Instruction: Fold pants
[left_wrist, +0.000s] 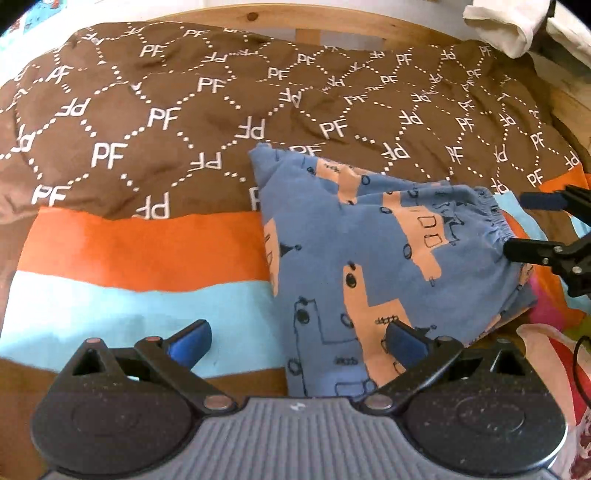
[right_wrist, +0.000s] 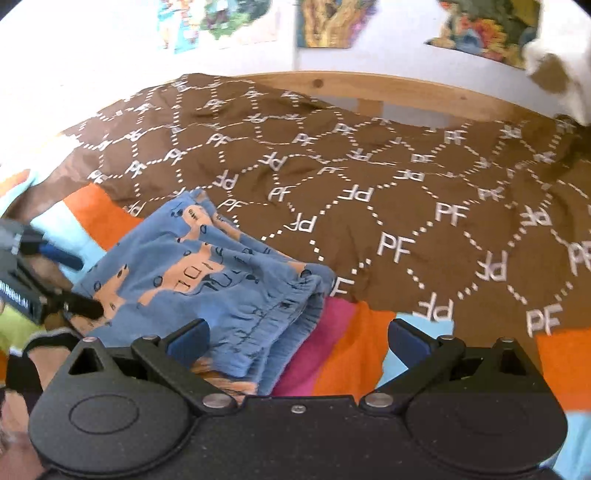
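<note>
Small blue pants (left_wrist: 373, 251) with orange shapes and dark line drawings lie folded on the bed cover. They also show in the right wrist view (right_wrist: 207, 277), elastic waistband toward the camera. My left gripper (left_wrist: 299, 343) is open and empty just above the pants' near edge; its right finger (left_wrist: 404, 341) is over the cloth. My right gripper (right_wrist: 297, 341) is open and empty at the waistband end. It shows at the right in the left wrist view (left_wrist: 532, 225). The left gripper shows at the left in the right wrist view (right_wrist: 74, 284).
The bed cover (left_wrist: 147, 122) is brown with white PF lettering, with orange (left_wrist: 147, 247) and light blue (left_wrist: 129, 314) stripes. A wooden bed frame (right_wrist: 369, 88) runs along the back. White cloth (left_wrist: 509, 22) hangs at the top right. Posters (right_wrist: 332, 22) are on the wall.
</note>
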